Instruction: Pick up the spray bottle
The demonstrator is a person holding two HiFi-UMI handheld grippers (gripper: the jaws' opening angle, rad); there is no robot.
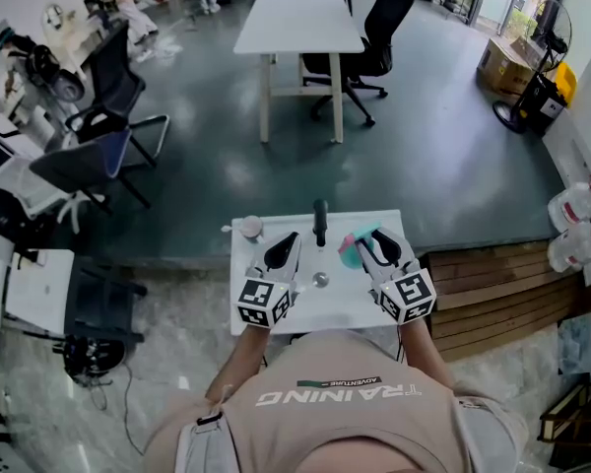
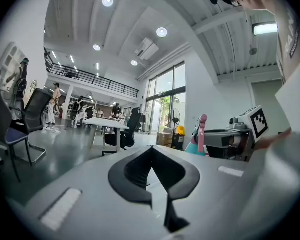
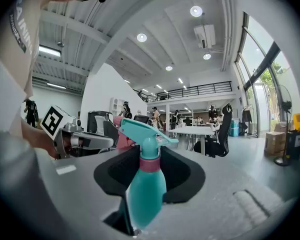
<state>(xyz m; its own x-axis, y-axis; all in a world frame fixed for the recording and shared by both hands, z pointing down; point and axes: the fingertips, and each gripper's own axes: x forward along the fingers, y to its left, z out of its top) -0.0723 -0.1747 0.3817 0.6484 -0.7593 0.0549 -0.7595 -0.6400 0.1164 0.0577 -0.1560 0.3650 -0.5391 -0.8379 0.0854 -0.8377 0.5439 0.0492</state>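
Closest to the head camera is the person's beige shirt (image 1: pixel 335 402), and just beyond it both hand-held tools reach level over a small white table (image 1: pixel 350 305). On the right, the right gripper (image 3: pixel 149 159) is clamped on the spray bottle (image 3: pixel 146 194): the teal body stands upright between the two black jaws, which sit against its sides, with the pink collar and teal trigger head rising above them. Whether the bottle's base rests on the tabletop or hangs just clear of it cannot be told. To its left, the left gripper (image 2: pixel 152 156) is clenched on nothing, its jaw tips meeting at the far end with only bare tabletop showing through the gap behind them. Between the two tools lies a small metallic disc (image 1: pixel 320 280), and a dark upright object (image 1: pixel 320 223) stands near the table's far edge, with a small pale round thing (image 1: pixel 251 228) at the far left corner
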